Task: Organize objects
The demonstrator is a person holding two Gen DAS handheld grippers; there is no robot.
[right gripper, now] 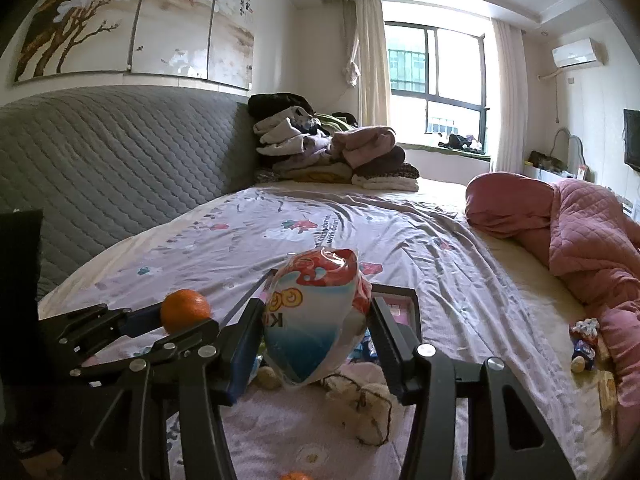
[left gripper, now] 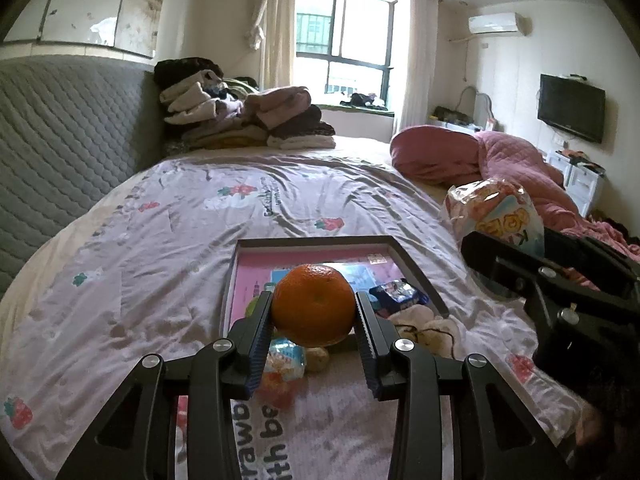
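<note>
My left gripper [left gripper: 315,312] is shut on an orange [left gripper: 314,305], held above the near edge of a dark-framed tray [left gripper: 420,270] with a pink base that lies on the bed. The right wrist view shows the same orange [right gripper: 186,311] at the left, in the left gripper [right gripper: 176,322]. My right gripper [right gripper: 316,320] is shut on a plastic snack bag [right gripper: 316,316] printed red, white and blue, above the tray [right gripper: 414,304]. In the left wrist view that bag [left gripper: 494,212] and the right gripper [left gripper: 492,240] show at the right edge.
In the tray lies a blue packet [left gripper: 398,294]. A cream plush toy [right gripper: 360,404], small snack packs [left gripper: 280,364] and a nut lie on the bedspread beside it. Folded clothes [left gripper: 240,116] are piled at the headboard end, a pink quilt [right gripper: 580,232] at the right with small items [right gripper: 584,344].
</note>
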